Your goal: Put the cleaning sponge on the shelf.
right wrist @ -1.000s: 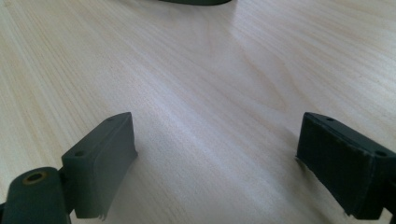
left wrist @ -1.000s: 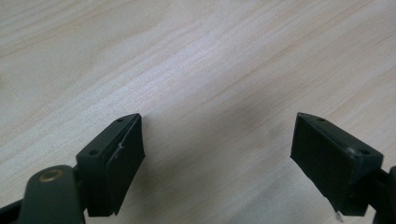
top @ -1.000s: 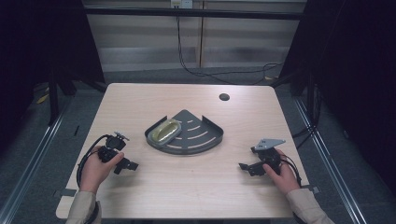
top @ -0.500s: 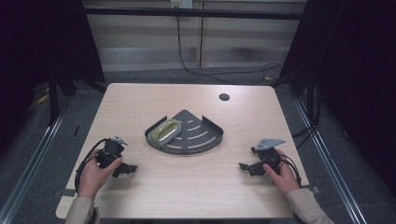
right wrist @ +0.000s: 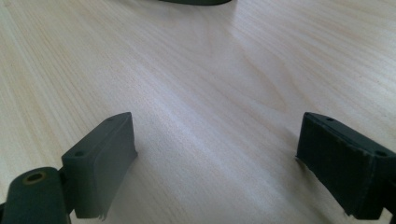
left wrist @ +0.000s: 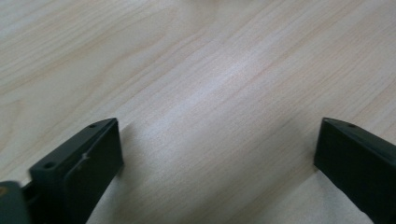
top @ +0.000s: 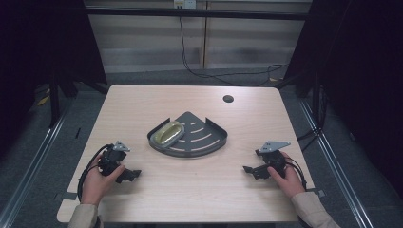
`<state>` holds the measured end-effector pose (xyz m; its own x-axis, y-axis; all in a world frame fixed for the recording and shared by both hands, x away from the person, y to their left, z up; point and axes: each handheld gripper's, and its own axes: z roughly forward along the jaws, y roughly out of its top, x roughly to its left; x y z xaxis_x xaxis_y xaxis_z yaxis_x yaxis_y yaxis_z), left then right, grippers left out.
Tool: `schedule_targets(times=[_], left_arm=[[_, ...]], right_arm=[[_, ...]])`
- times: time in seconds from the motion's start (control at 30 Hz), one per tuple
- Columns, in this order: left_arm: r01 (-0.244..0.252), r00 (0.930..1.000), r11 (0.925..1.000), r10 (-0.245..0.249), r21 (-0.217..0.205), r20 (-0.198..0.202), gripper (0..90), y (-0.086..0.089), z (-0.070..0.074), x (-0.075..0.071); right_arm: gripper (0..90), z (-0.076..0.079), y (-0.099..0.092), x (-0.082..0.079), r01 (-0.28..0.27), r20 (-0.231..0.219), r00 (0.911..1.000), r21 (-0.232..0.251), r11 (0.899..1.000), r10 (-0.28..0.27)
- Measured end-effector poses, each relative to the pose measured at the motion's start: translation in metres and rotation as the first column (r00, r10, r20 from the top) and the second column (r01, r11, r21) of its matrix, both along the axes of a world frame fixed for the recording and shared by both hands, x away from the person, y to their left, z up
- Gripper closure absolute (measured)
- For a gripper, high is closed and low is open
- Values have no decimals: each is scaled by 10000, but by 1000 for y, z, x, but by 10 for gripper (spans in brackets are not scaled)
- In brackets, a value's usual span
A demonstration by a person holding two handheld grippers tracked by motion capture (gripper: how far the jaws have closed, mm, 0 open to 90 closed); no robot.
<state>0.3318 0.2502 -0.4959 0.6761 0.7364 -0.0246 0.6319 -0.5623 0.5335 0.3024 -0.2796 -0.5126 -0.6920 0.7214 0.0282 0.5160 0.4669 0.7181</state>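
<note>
Tray (top: 199,137), a dark quarter-round rack, is set at mid-bench (top: 142,104), with a yellowish oblong dish (top: 166,134) lying in its left part. The left tongs (top: 130,175) are held low, near-left of the tray; the right tongs (top: 249,170) near-right of it; both are spread wide over bare wood with nothing pinched. A careless approach could shove the light tray and tip the dish over its low rim. A small dark hole (top: 228,99) is seen beyond the tray. Open room is left all round the tray; the near edge lies closest to the hands.
</note>
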Motion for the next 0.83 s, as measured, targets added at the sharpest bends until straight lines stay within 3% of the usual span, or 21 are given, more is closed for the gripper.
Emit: schedule_targets(times=[0.3, 0.4, 0.6, 0.83], left_arm=[[-81, 9983, 9985, 113, -550, 572, 0, 5, -5, -4], [-35, 9973, 9986, 74, -536, 730, 0, 7, -6, -4], [18, 9911, 9937, 132, -1123, 1324, 0, 10, -12, -7], [-8, 9891, 9920, 194, -1261, 1458, 0, 11, -13, -8]], right_arm=[[110, 0, 0, 0, 12, 7, 10000, -7, 10000, -12], [110, 0, 0, 0, 9, 8, 10000, -6, 10000, -9], [110, 0, 0, 0, -2, 0, 10000, 0, 10000, 2], [110, 0, 0, 0, 6, 10, 10000, -9, 10000, -6]])
